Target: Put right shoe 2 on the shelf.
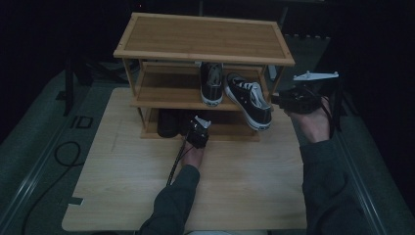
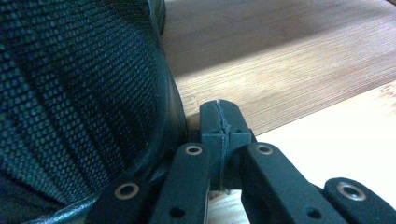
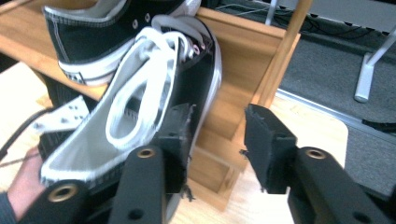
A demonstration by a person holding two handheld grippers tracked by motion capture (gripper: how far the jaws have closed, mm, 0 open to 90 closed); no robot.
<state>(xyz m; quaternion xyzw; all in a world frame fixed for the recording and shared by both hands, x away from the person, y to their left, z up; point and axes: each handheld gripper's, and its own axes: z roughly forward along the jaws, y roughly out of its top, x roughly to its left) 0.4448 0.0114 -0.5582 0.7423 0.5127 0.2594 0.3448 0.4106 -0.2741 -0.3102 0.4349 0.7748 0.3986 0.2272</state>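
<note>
**shelfwatcher:** On the wooden table sits the three-tier bamboo shoe rack, top deck bare. Middle shelf has a pair of black-and-white sneakers: one sneaker parked straight, toe out, and the tilted sneaker next to it, skewed with its toe hanging off the front edge. Bottom shelf holds a dark mesh shoe, hard to make out in the shadow.

**gripnerd:** So how far along does that look?

**shelfwatcher:** Roughly halfway, I'd guess. The sneakers are up on the rack, but the crooked one probably wants straightening, and the dark shoe down low looks like the job in hand.

**gripnerd:** What are the tools doing?

**shelfwatcher:** The left gripper has its jaws pressed fully together on nothing, tips on the bottom shelf board just beside the mesh shoe. Whether it touches the shoe, can't tell. The right gripper hangs off the rack's right end, jaws partly apart with nothing between them, close to the tilted sneaker's heel and not gripping it.
</note>
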